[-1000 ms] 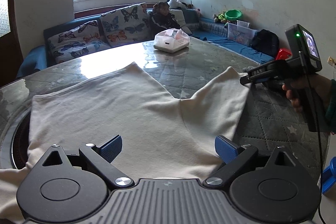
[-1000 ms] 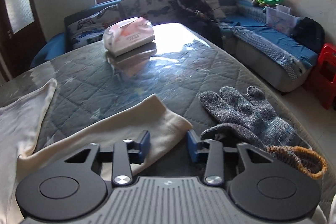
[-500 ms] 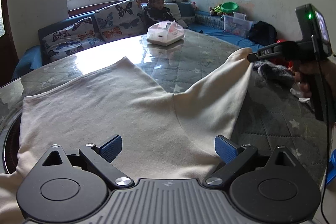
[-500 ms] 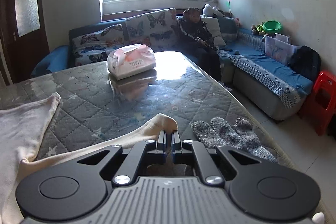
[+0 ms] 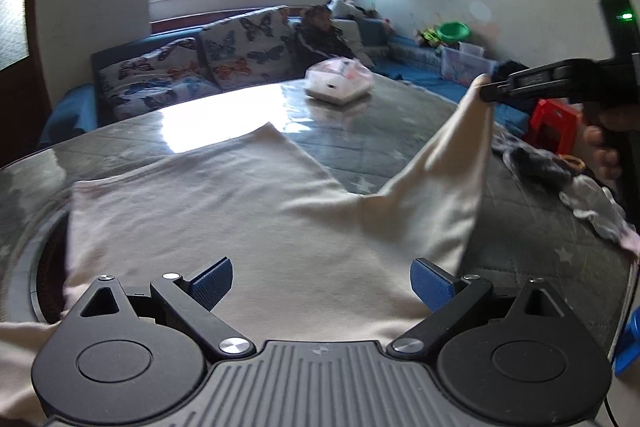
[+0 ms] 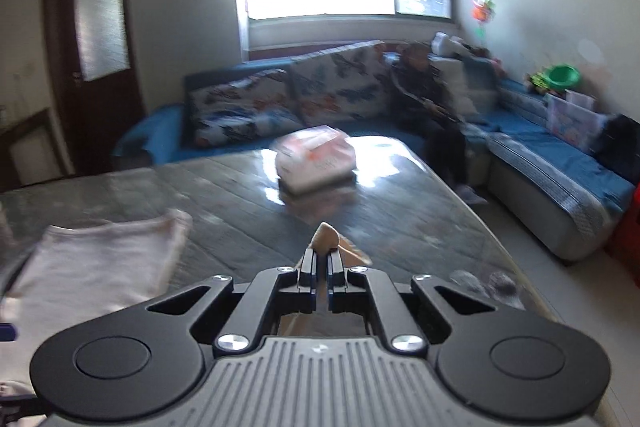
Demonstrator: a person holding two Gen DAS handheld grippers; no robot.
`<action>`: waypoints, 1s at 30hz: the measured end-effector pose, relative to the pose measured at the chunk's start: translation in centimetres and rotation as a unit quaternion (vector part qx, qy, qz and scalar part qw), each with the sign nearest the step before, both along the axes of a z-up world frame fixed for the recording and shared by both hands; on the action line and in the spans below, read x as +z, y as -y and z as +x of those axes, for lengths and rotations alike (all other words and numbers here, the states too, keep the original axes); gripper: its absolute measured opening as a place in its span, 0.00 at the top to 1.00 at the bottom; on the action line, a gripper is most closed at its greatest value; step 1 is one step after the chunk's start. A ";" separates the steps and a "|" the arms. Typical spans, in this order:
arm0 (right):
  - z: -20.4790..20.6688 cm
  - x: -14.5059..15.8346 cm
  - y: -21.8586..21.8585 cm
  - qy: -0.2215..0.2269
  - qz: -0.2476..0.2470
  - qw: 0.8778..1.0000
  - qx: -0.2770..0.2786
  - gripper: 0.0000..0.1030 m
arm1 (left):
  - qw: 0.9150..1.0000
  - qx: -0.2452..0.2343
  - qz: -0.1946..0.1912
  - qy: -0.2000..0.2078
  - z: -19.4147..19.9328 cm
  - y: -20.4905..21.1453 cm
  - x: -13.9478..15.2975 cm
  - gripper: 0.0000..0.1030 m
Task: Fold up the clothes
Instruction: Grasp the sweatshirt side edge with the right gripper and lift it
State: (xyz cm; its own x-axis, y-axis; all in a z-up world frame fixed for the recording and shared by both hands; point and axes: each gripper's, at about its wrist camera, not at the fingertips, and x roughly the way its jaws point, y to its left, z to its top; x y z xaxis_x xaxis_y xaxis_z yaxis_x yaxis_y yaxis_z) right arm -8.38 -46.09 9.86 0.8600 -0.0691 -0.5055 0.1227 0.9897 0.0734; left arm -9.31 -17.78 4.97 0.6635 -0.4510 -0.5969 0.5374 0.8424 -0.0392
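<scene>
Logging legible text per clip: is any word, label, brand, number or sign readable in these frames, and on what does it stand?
None can be read.
Right tongs, label on the arm: light lettering, too small and blurred.
Tissue pack on the table: reddish print, smeared by motion blur in the right view, too small in the left.
Clear storage box: coloured pattern, no legible words.

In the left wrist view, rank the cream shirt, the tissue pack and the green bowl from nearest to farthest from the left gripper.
1. Cream shirt, spread on the table directly under the open left gripper.
2. Tissue pack, at the table's far side, slightly right.
3. Green bowl, beyond the table by the right wall.
</scene>
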 end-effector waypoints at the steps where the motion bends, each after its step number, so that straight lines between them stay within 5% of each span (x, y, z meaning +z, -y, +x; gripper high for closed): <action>1: 0.0 0.7 -0.8 0.004 0.001 1.000 0.014 0.96 | 1.000 0.008 -0.003 0.001 0.0 -0.7 0.1 0.05; 8: 0.2 4.3 -7.9 0.022 -0.003 0.994 0.110 0.96 | 0.998 0.060 -0.015 -0.002 -0.4 -5.6 0.0 0.05; 14: 1.1 4.2 -14.5 0.011 -0.018 0.983 0.183 0.96 | 0.995 0.092 -0.033 -0.013 -1.3 -9.1 -0.9 0.05; 30: 3.1 -5.6 -27.6 -0.118 -0.038 0.939 0.320 0.93 | 0.989 0.137 -0.058 -0.013 -2.9 -13.5 -1.0 0.05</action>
